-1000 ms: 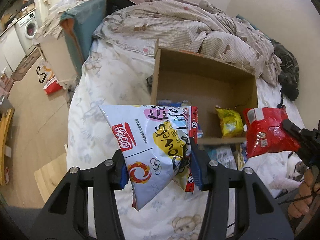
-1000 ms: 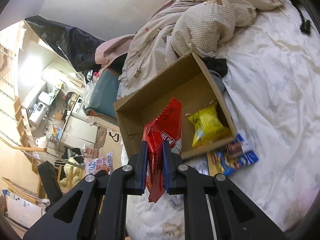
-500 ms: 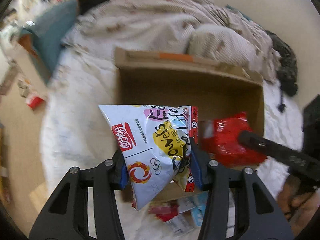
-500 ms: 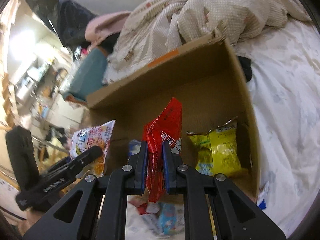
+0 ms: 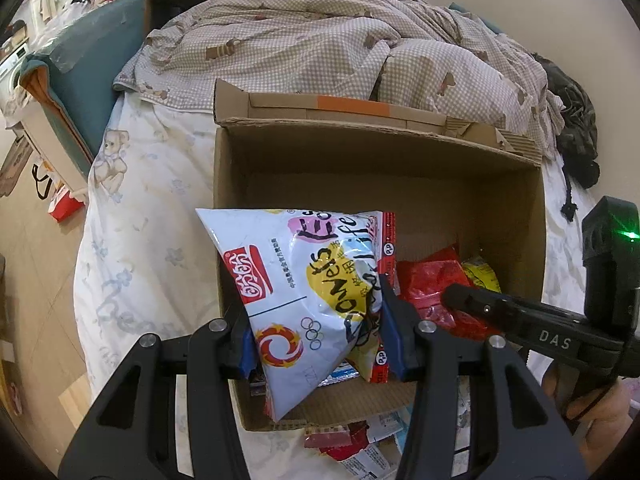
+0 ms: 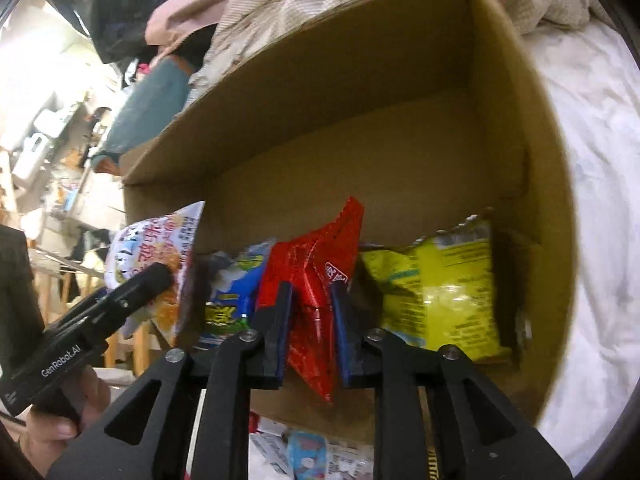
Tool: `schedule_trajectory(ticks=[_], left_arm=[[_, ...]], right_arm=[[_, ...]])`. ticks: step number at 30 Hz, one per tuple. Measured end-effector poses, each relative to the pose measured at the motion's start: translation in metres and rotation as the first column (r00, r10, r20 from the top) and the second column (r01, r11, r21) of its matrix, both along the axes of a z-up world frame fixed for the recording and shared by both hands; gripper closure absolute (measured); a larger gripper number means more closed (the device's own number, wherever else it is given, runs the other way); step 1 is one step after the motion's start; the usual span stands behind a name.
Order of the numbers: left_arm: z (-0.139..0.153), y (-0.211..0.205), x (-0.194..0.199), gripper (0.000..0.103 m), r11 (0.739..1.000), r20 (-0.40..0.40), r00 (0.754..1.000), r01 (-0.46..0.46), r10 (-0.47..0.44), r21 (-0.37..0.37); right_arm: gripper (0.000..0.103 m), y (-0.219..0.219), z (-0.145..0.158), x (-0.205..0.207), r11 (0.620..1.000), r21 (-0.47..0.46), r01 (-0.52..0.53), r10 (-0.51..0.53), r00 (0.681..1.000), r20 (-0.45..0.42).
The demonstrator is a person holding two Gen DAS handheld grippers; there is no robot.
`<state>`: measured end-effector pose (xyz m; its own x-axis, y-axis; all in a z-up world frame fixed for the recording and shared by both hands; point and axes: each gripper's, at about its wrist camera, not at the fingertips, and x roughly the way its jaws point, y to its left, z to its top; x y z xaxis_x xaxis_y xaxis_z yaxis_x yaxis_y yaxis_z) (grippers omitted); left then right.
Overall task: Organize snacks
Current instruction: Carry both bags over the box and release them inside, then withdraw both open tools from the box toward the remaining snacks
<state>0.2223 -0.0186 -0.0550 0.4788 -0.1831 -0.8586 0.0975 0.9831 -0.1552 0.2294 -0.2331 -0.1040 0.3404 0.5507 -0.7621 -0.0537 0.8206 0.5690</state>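
Observation:
An open cardboard box (image 5: 400,168) (image 6: 360,128) sits on the bed. My left gripper (image 5: 314,328) is shut on a large white snack bag (image 5: 304,280) and holds it over the box's near left corner; the bag also shows in the right wrist view (image 6: 160,256). My right gripper (image 6: 310,320) is shut on a red snack packet (image 6: 316,272) and holds it inside the box; the packet also shows in the left wrist view (image 5: 432,284). A yellow packet (image 6: 444,292) and a blue packet (image 6: 232,292) lie in the box.
Several loose snack packets (image 5: 352,444) (image 6: 304,448) lie on the white sheet in front of the box. A checked duvet (image 5: 340,48) is heaped behind the box. A teal headboard (image 5: 92,52) and the floor are to the left.
Both grippers moved forward over the box. The red packet went from outside the box's front wall to inside it, next to the yellow packet. The white bag now hangs over the box.

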Motion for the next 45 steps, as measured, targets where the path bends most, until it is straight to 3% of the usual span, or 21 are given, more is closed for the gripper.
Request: schedule_trajectory(ticks=[1, 2, 4, 5, 8, 11, 19, 21, 23, 27, 45], left_arm=[[0.000, 0.000, 0.000, 0.058, 1.000, 0.000, 1.000, 0.000, 0.000, -0.002], [0.000, 0.000, 0.001, 0.057, 1.000, 0.000, 1.000, -0.002, 0.002, -0.002], [0.000, -0.001, 0.001, 0.057, 1.000, 0.000, 1.000, -0.003, 0.003, -0.006], [0.000, 0.000, 0.001, 0.057, 1.000, 0.002, 1.000, -0.004, 0.004, -0.006], [0.000, 0.000, 0.001, 0.057, 1.000, 0.010, 1.000, -0.003, 0.003, -0.017], [0.000, -0.001, 0.002, 0.057, 0.999, 0.005, 1.000, 0.000, 0.000, -0.042], [-0.002, -0.008, 0.003, 0.054, 0.998, 0.007, 1.000, 0.011, -0.010, -0.062], [-0.005, -0.011, 0.003, 0.035, 0.996, 0.009, 0.999, 0.042, -0.041, -0.080], [-0.008, -0.014, 0.003, 0.024, 0.995, -0.005, 0.998, 0.060, -0.060, -0.075], [-0.007, -0.019, -0.001, 0.023, 0.998, 0.006, 0.999, 0.050, -0.050, -0.037], [0.038, 0.004, -0.051, 0.023, 0.999, 0.125, 0.992, 0.015, -0.011, -0.028]], right_arm=[[0.068, 0.000, 0.003, 0.000, 1.000, -0.009, -0.007, 0.007, 1.000, 0.001], [0.049, 0.001, 0.005, 0.000, 1.000, -0.012, -0.013, 0.013, 1.000, 0.001], [0.024, 0.003, 0.014, -0.003, 0.999, 0.010, -0.033, 0.033, 0.999, 0.019], [0.023, 0.005, 0.017, -0.003, 0.999, 0.006, -0.047, 0.047, 0.999, 0.029], [0.023, 0.002, 0.031, -0.007, 0.998, -0.035, -0.057, 0.059, 0.996, 0.060], [0.023, -0.012, 0.046, -0.012, 0.999, -0.045, 0.003, 0.001, 0.995, 0.105], [0.023, -0.035, 0.047, -0.019, 0.995, 0.051, 0.084, -0.088, 0.994, 0.063], [0.023, -0.036, 0.048, -0.022, 0.995, 0.054, 0.083, -0.086, 0.995, 0.058], [0.023, -0.037, 0.052, -0.027, 0.995, 0.048, 0.091, -0.093, 0.994, 0.062], [0.023, -0.040, 0.060, -0.036, 0.994, 0.068, 0.086, -0.091, 0.993, 0.079], [0.023, -0.048, 0.075, -0.106, 0.995, 0.008, 0.102, -0.102, 0.989, 0.109]])
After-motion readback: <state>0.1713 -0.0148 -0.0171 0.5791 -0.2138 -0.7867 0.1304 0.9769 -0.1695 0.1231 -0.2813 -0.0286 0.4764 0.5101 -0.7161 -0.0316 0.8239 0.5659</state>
